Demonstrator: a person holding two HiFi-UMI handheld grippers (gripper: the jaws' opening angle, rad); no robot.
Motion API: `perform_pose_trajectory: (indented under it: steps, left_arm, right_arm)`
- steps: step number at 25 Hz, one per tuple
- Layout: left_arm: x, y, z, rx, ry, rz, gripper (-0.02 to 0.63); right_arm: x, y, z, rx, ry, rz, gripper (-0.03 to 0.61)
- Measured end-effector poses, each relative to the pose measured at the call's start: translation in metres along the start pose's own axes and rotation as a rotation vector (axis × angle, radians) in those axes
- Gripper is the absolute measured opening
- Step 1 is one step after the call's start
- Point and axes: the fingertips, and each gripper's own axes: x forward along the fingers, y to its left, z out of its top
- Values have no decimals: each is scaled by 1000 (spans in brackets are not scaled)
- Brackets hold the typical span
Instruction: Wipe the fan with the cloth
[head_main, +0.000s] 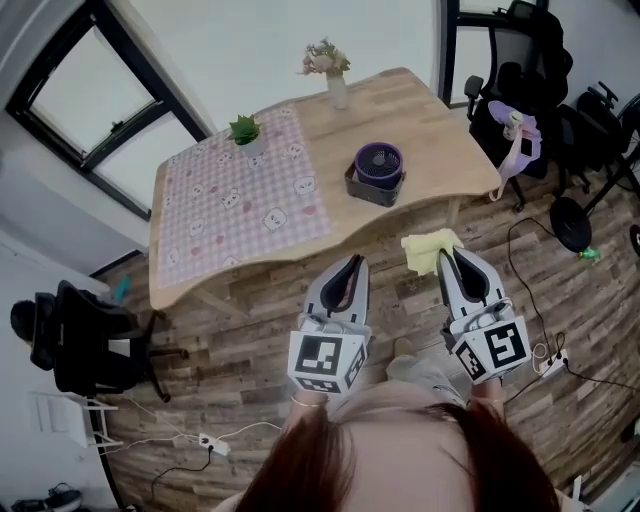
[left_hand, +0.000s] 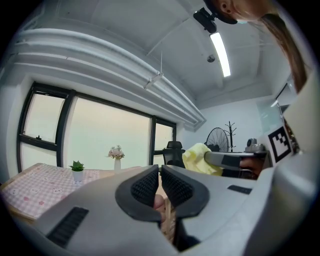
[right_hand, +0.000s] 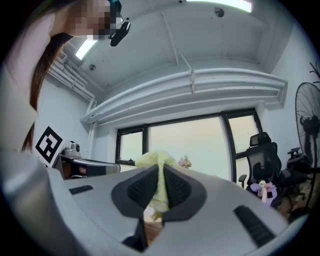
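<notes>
On the wooden desk (head_main: 440, 110), right of a pink checked mat (head_main: 240, 210), stands the purple fan (head_main: 379, 168). Short of the desk's near edge, the right gripper (head_main: 447, 258) is clamped on the yellow cloth (head_main: 425, 250). Beside it, the left gripper (head_main: 352, 263) is closed and empty.

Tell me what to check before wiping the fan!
1. Cloth held: ok, the right gripper is shut on it.
2. Left gripper free: ok, shut with nothing in it.
3. Fan in place: ok, it sits on the table with nothing on top.
4. Grippers near the fan: not ok, both are short of the table's edge.
5. Fan switched off: cannot tell.
</notes>
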Motion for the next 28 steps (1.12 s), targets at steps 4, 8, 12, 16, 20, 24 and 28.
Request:
perform_pose_trajectory:
  steps: [4,8,12,16,20,24,28]
  left_arm:
    - [35,1,4,2,3,15,20]
    - [68,0,5,3,2,38,20]
    - [91,-4,4,3,5,65,20]
    - [104,-2,0,2,22,98,20]
    - [111,4,-5,-6,36,116,20]
    - [120,17,-7,-10,42,132,20]
    - [138,32,-14,-19,53,123,20]
  right_arm:
    - [22,-27,-1,-10,10,31,25]
    - [41,-54,-2,-17,11,63,25]
    - [55,-77,-7,-11,17,93,25]
    - [72,-89,-11,-4,23,131,25]
    - [84,-96,-15,8,27,149,25]
    - [101,-101,-24,23,42,155,25]
    - [121,-107,-33,20,56,156,25]
